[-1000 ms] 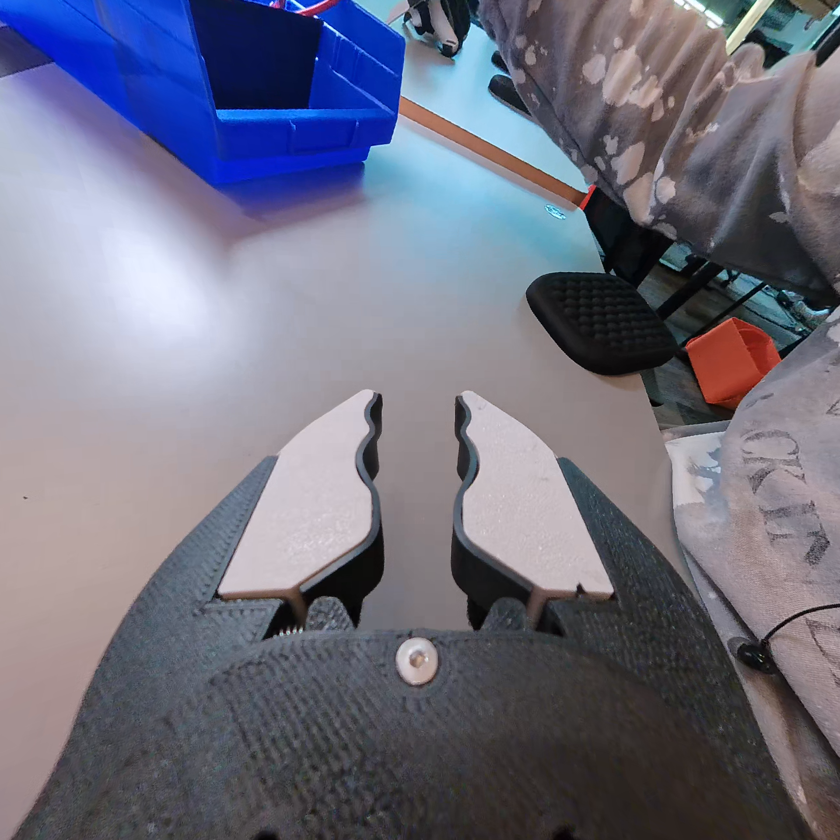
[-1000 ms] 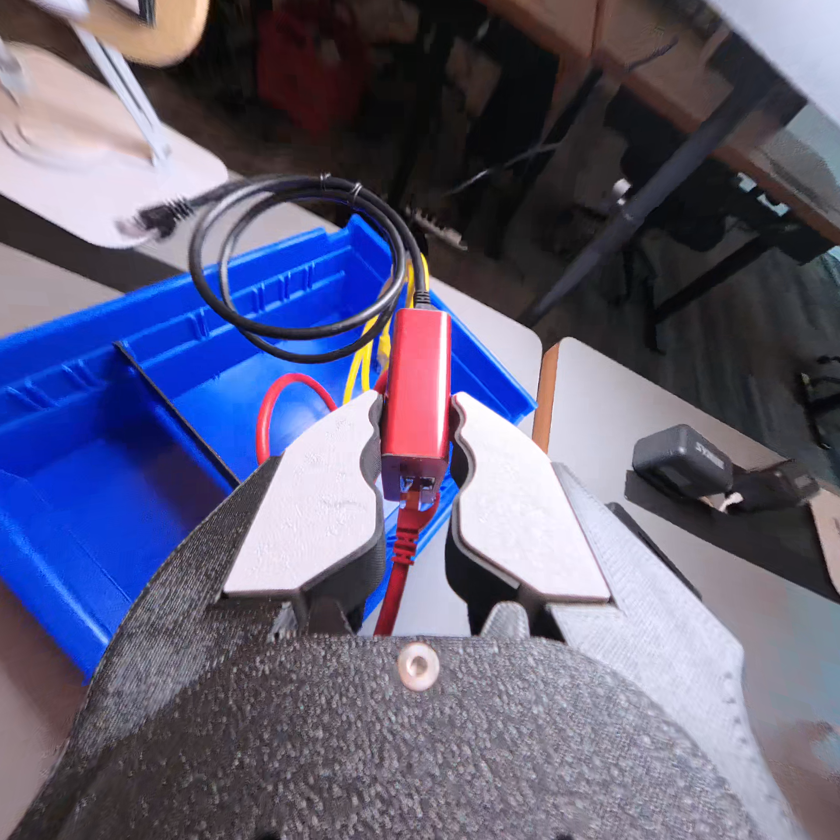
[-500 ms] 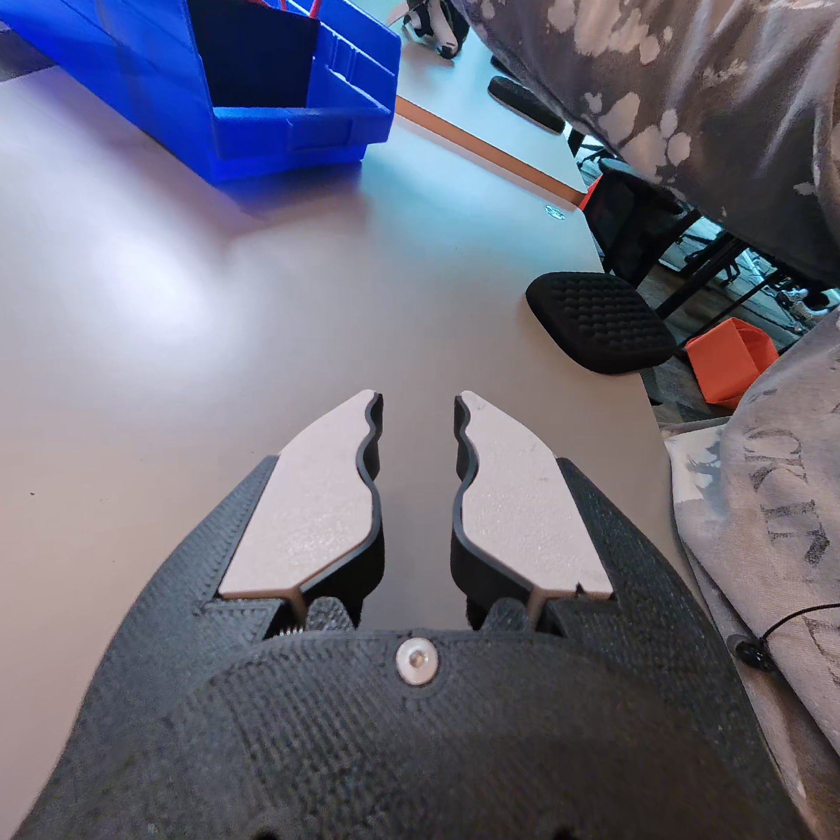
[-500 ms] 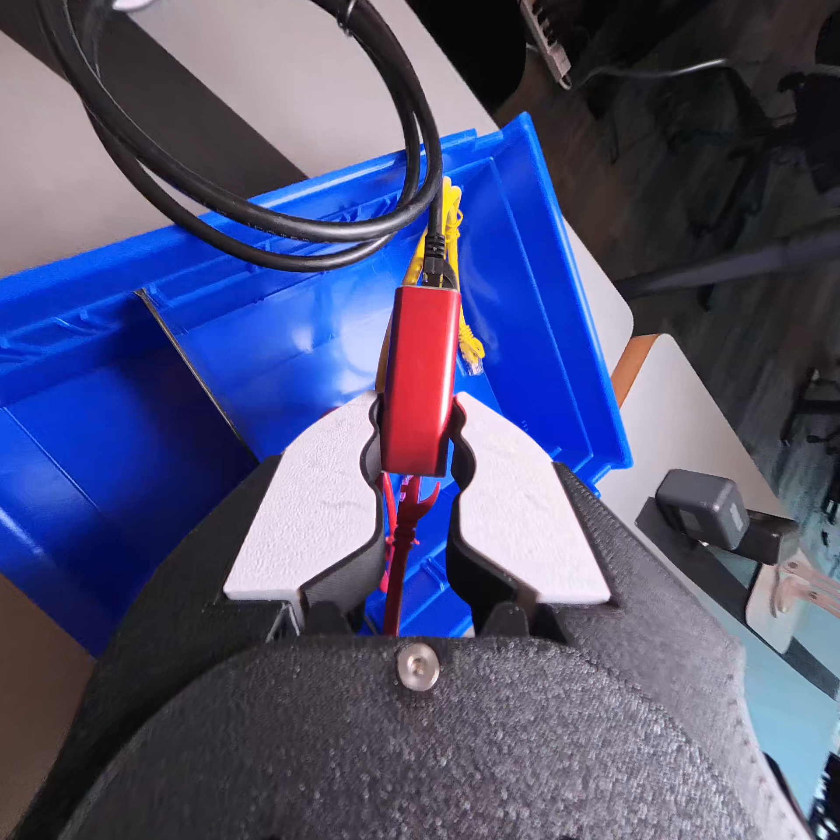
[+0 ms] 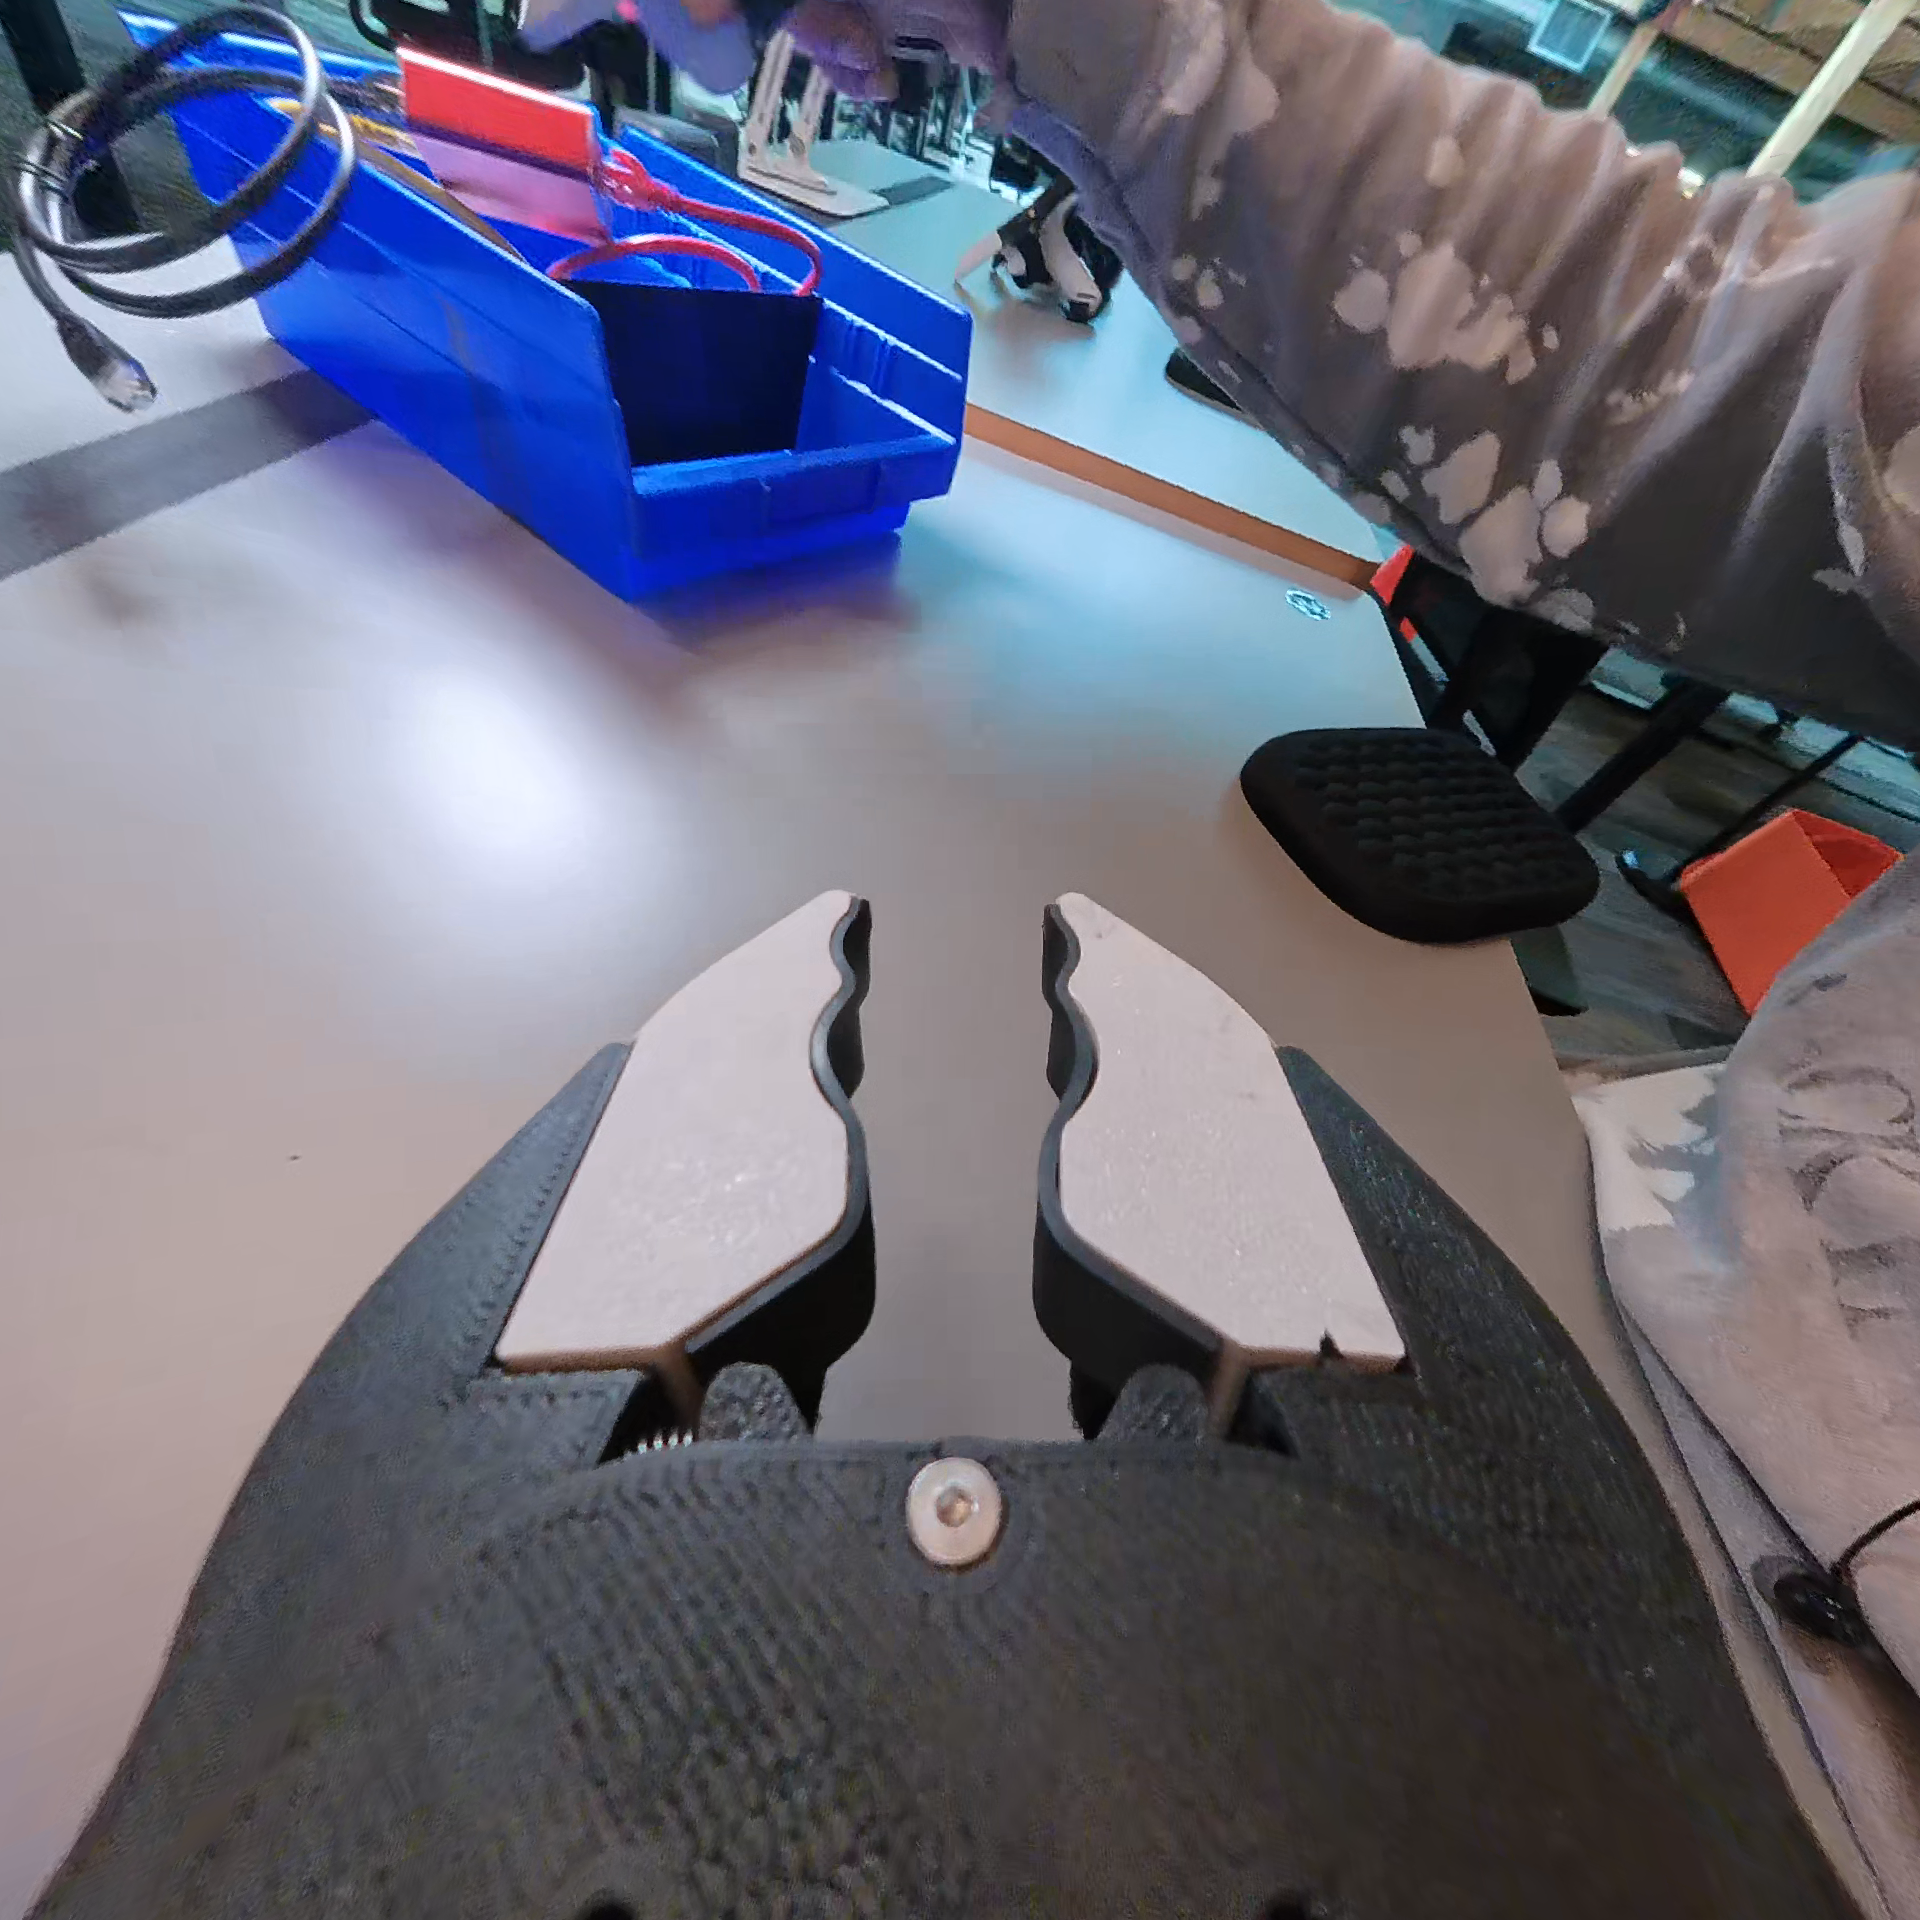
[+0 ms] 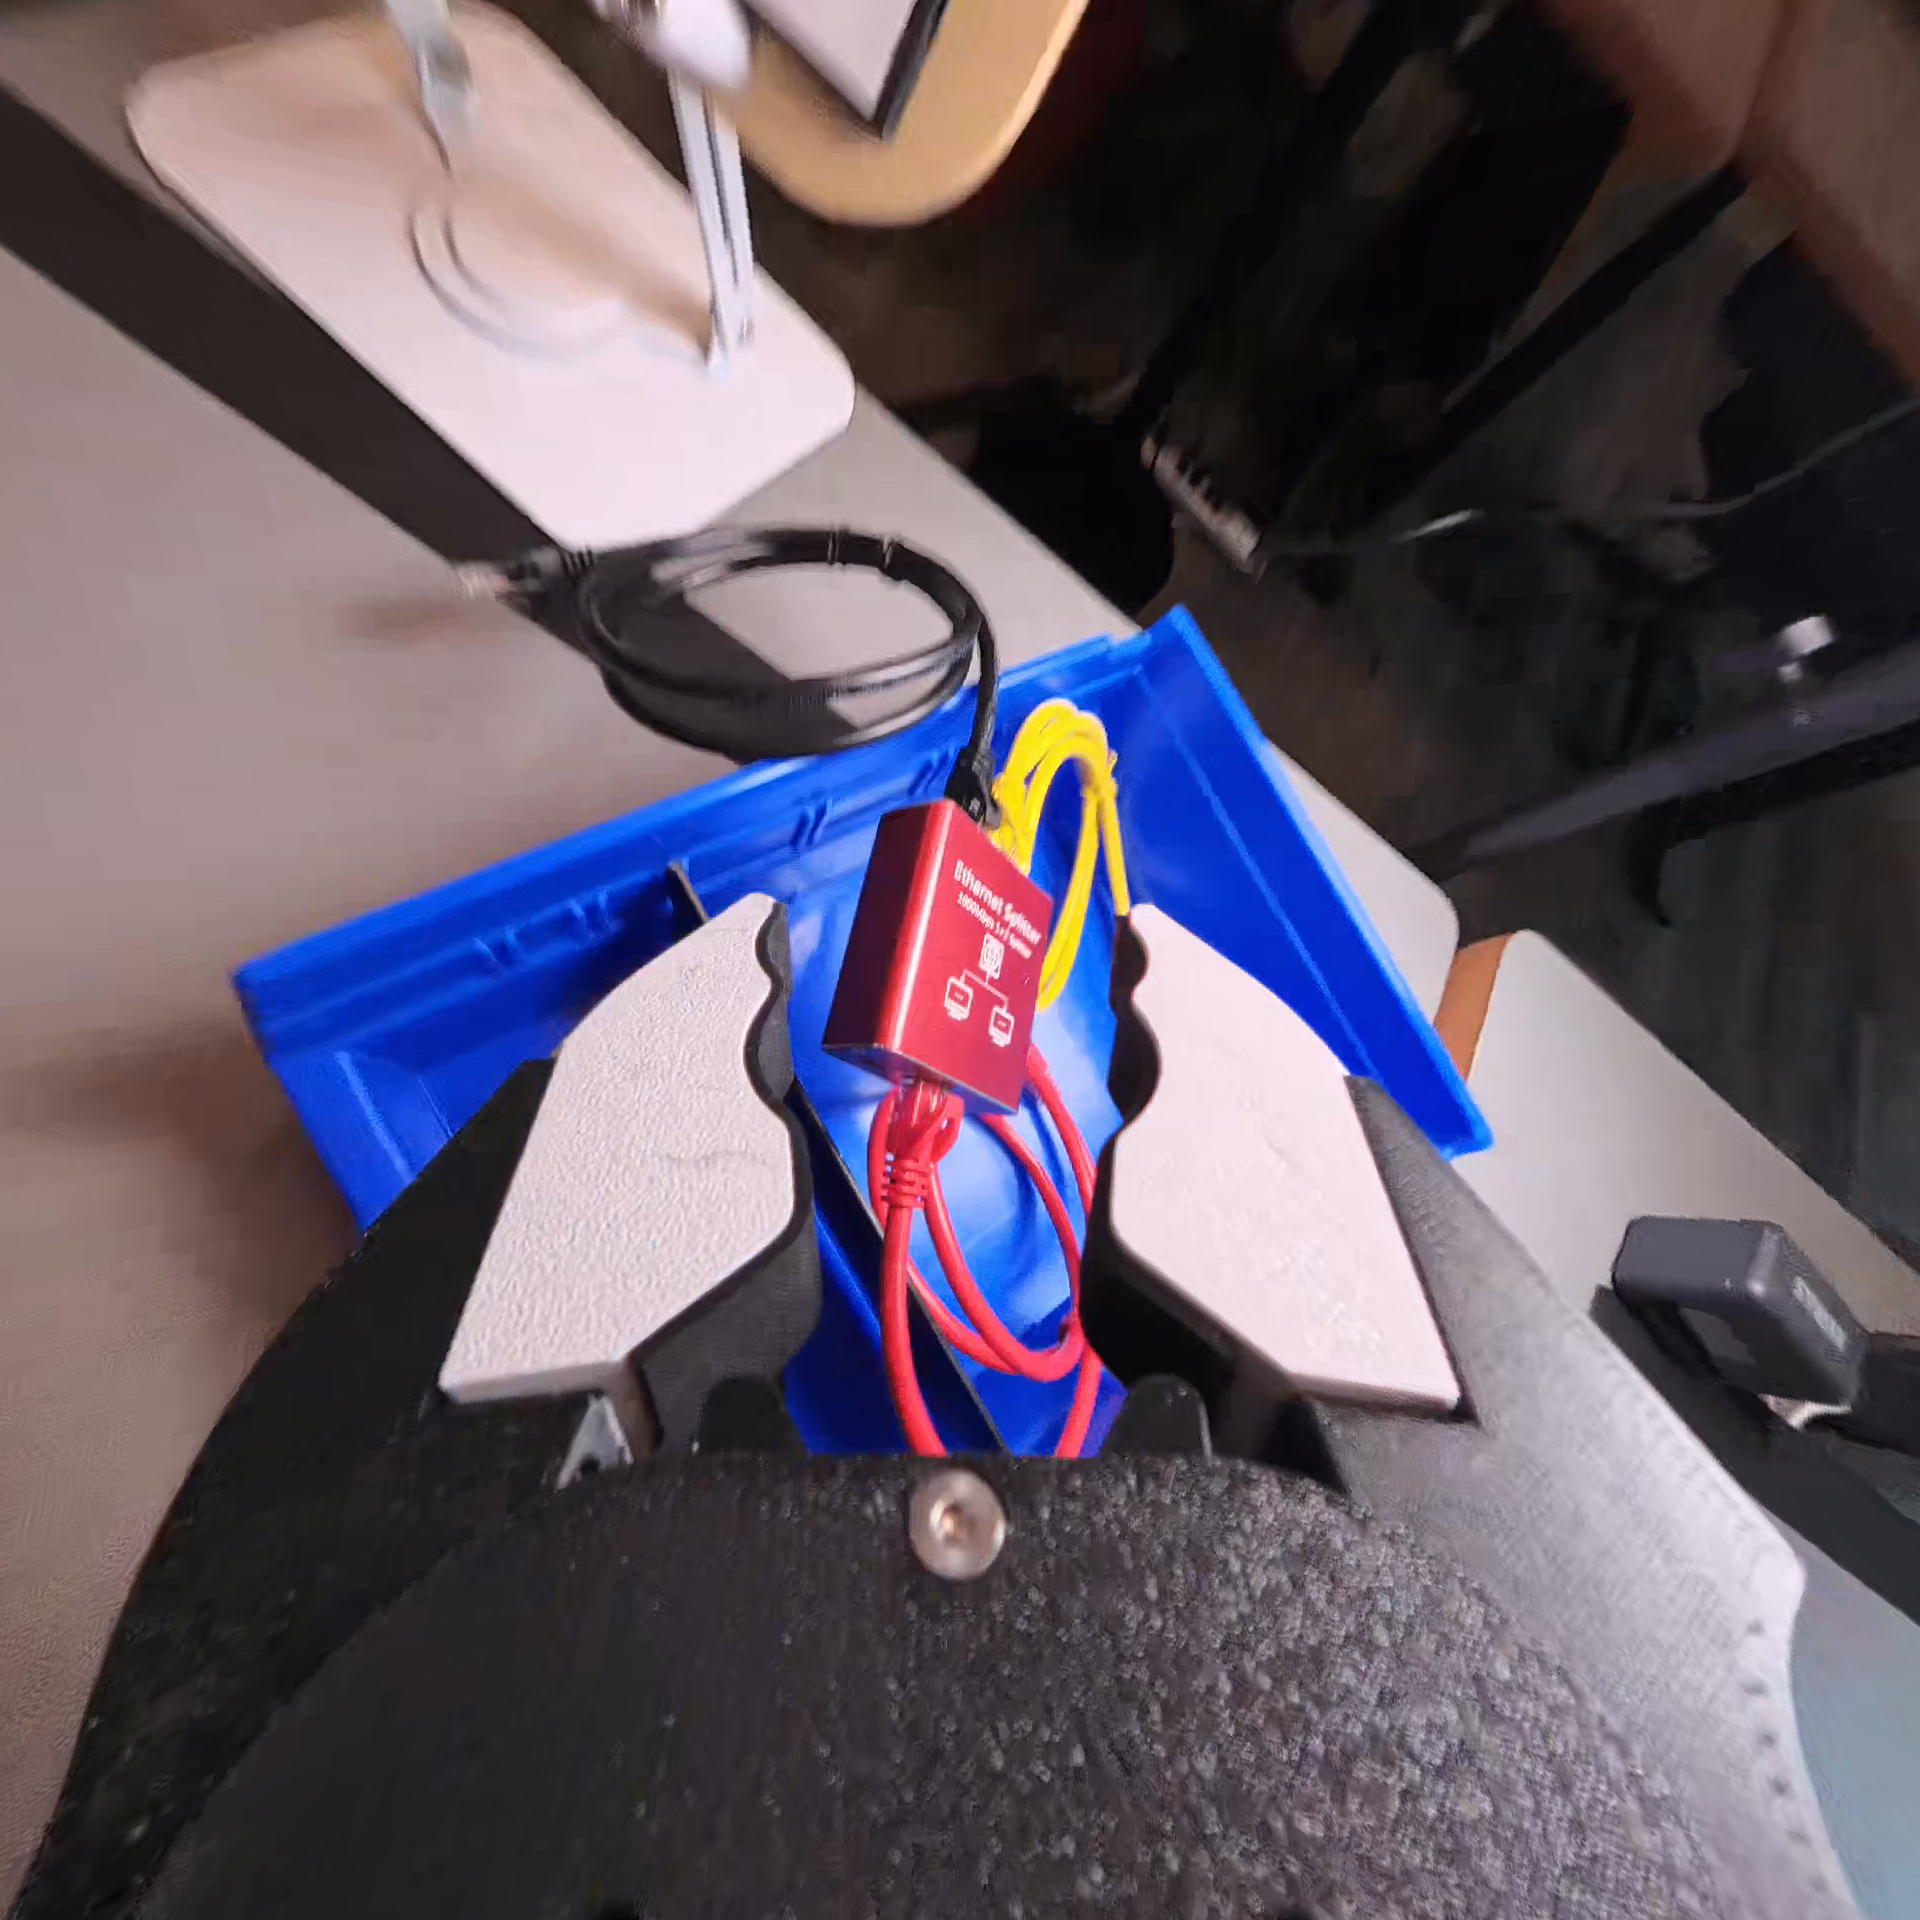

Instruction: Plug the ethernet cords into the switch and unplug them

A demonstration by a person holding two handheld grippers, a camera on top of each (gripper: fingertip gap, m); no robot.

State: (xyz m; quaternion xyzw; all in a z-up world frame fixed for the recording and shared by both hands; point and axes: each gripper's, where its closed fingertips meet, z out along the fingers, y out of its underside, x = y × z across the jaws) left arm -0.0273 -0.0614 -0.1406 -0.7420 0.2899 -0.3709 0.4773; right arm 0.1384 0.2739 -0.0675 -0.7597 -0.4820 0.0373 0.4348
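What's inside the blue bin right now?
Inside the blue bin: the red switch with a red cord looped below it, a yellow cord behind it, and a black divider. The open right gripper hides the bin's near floor.

- Right wrist view: red cord [image 6: 914, 1236] drops behind the gripper body at bottom; its far end is hidden.
- Yellow cord [image 6: 1081, 831] partly behind the red switch [image 6: 940, 961]; can't tell if plugged in.
- Black cord [image 6: 790, 634] motion-blurred, its plug smeared at centre left.
- Stand [image 6: 488, 281], upper left, blurred, top cut by frame edge.
- Left wrist view: switch [image 5: 499, 104] blurred at top; sleeve [image 5: 1507, 312] cut off at right edge.
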